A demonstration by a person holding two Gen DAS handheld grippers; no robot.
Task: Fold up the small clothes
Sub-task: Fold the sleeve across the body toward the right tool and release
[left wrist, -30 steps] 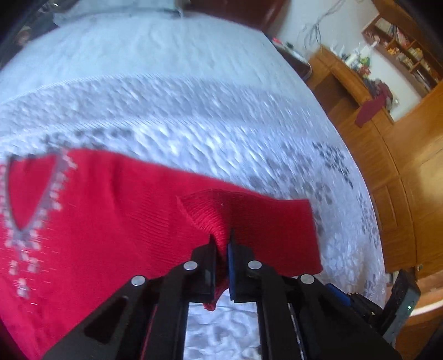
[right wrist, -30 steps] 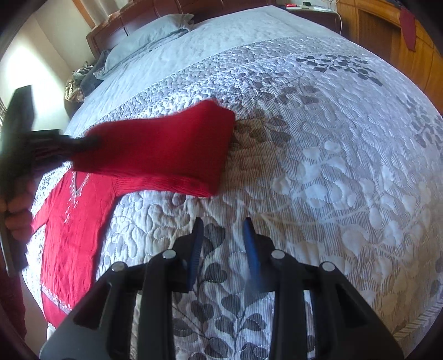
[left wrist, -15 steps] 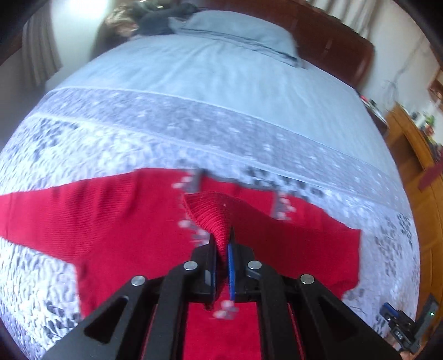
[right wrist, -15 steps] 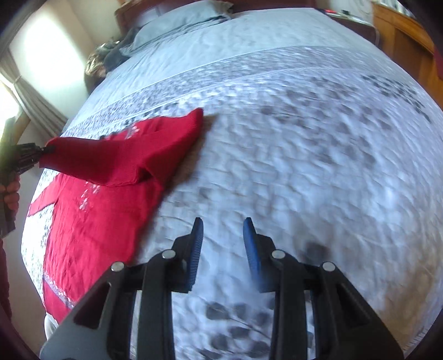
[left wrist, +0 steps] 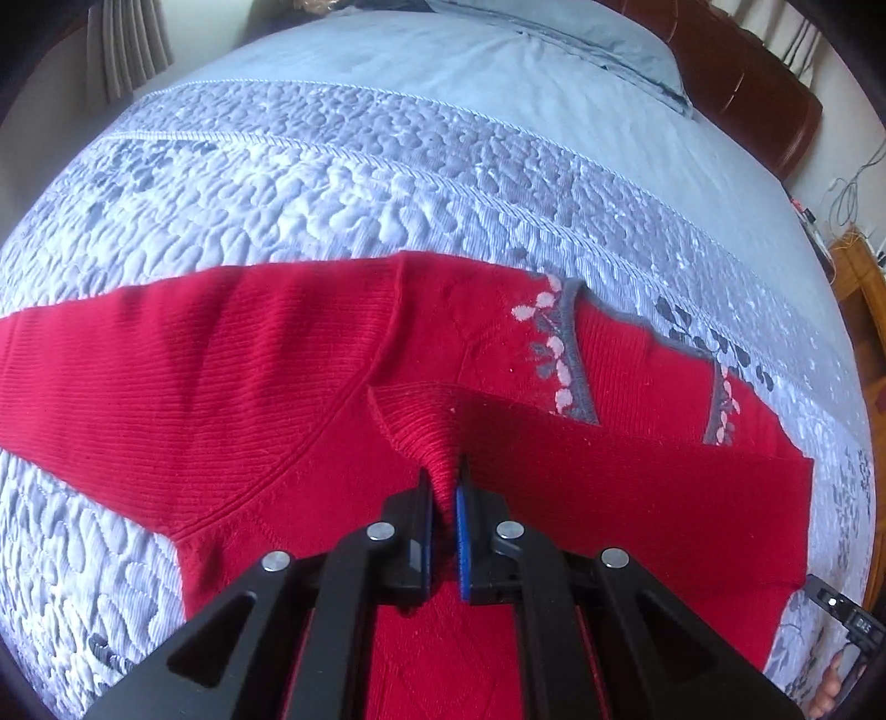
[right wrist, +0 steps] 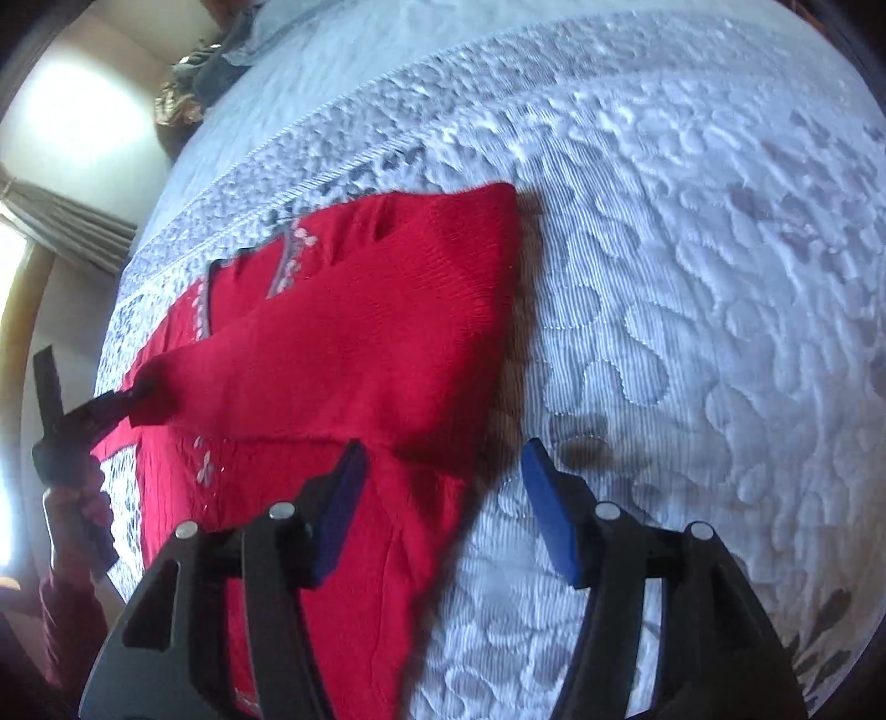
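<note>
I see the red knit sweater point(left wrist: 232, 387) lying flat on the quilted bedspread point(left wrist: 343, 183), front up, with its grey neckline trim point(left wrist: 576, 354) and small pink leaf embroidery showing. One sleeve point(left wrist: 637, 493) is drawn across the chest, and its ribbed cuff point(left wrist: 426, 432) is bunched between the fingers of my left gripper point(left wrist: 443, 487), which are pressed together on the cloth. The other sleeve stretches out flat toward the left edge of the left wrist view. From the right wrist view, the same folded sleeve point(right wrist: 360, 332) runs from the sweater's right shoulder across to the left gripper point(right wrist: 127, 399), held slightly off the body of the garment. My right gripper point(right wrist: 443, 487) holds nothing, its blue-padded fingers point(right wrist: 545, 498) spread wide, hovering near the sweater's right side edge, one finger over the red knit and the other over bare bedspread. Beyond the sweater, the plain pale blue part of the bed reaches to a pillow point(left wrist: 581, 39) and a dark brown headboard point(left wrist: 742, 83) at the far end. Curtains point(right wrist: 66, 232) hang at the far left by a bright window.
</note>
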